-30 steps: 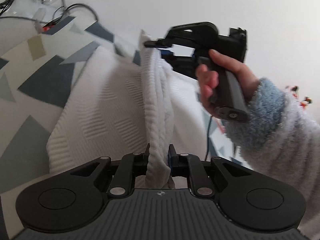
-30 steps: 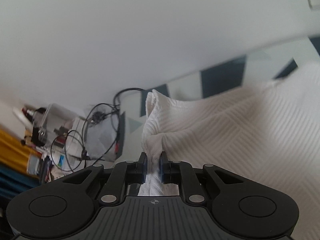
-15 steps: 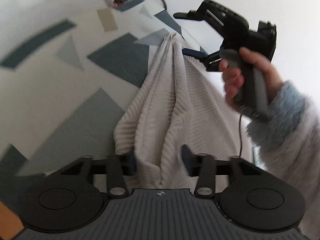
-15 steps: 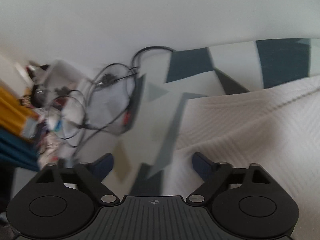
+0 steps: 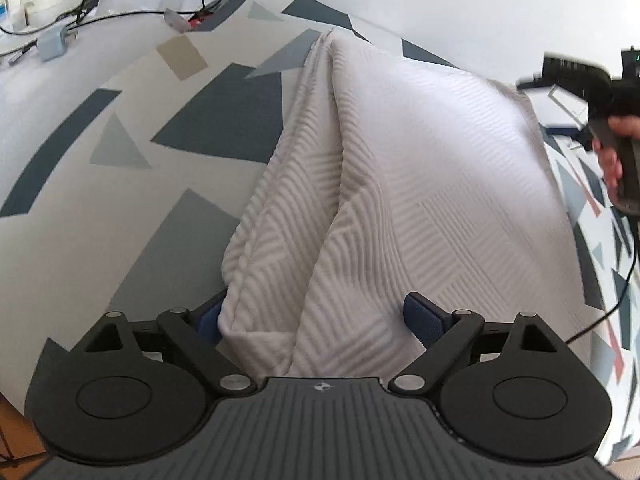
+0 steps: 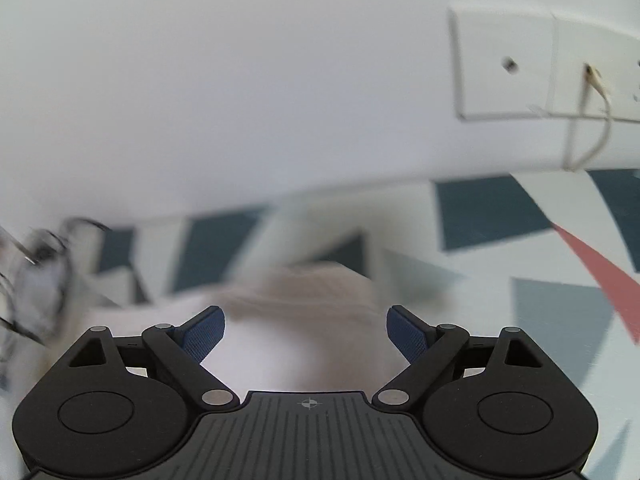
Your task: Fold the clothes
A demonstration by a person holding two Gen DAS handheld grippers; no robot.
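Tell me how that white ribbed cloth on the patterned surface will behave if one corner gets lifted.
The white cloth would likely hang limp: it already sags into a soft ridge and folds. Its thick raised weave suggests some weight and good grip for the pads, so slipping seems unlikely. It lies between the left gripper's opening jaws, unpinched.

Likely home bedroom: geometric-print bedsheet point(image 5: 120, 208), tangled cables point(image 5: 100, 8) at edge, wall socket plate point(image 6: 520, 64).

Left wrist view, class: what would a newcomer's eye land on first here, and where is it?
First, the white ribbed garment, heaped in a ridge down the middle of the patterned bedsheet, its near end between the opening jaws of the left gripper. Next, the right gripper in a hand at the right edge, clear of the cloth. Tangled cables lie top left.
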